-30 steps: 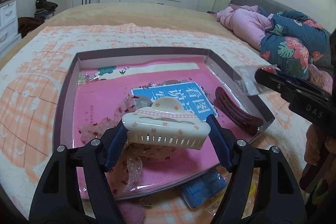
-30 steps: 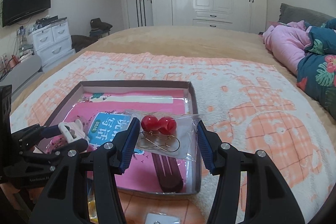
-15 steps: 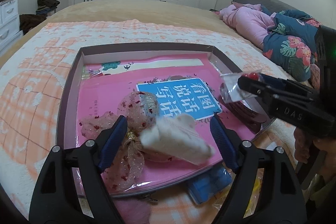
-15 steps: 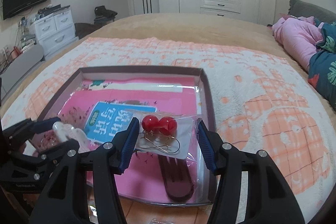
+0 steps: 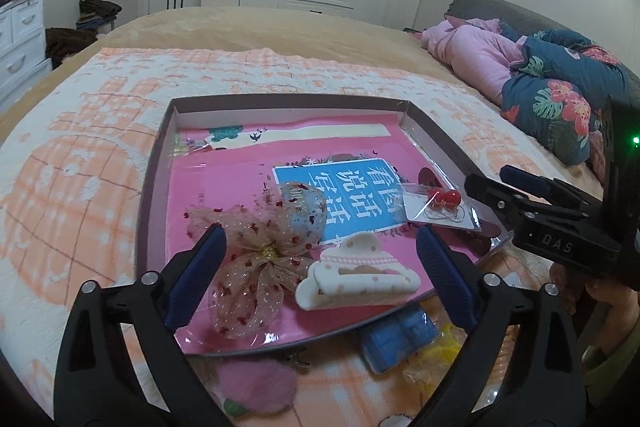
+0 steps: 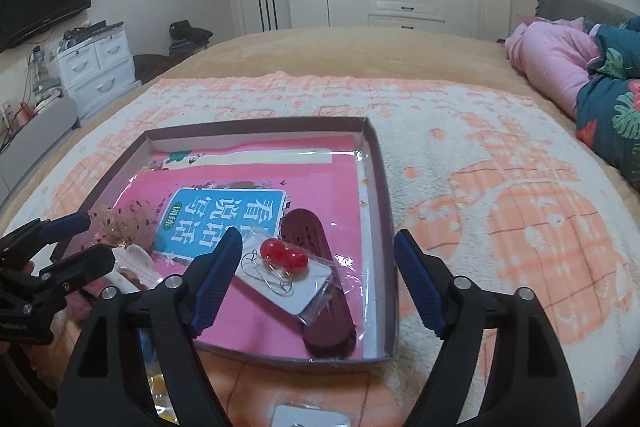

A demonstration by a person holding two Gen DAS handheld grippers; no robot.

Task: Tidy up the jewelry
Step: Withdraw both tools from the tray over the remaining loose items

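A shallow tray with dark walls sits on the peach-and-white blanket covering the bed; its floor is a pink sheet with a blue label printed in Chinese characters. The left gripper hangs above the tray's near edge with its jaws spread wide and nothing between them. Below it the white hair claw with pink dots lies on the pink floor near that edge, clear of both blue pads. Just left of the claw, touching it, lies a sheer bow with red flecks and a gold centre.

The right gripper is likewise released over the tray's near right corner. A clear bag with red bead earrings on wire hooks rests on top of a dark maroon hair clip that lies along the tray's right wall.

Outside the tray, by its near edge on the blanket, lie a blue packet, a pink fuzzy item and something yellow
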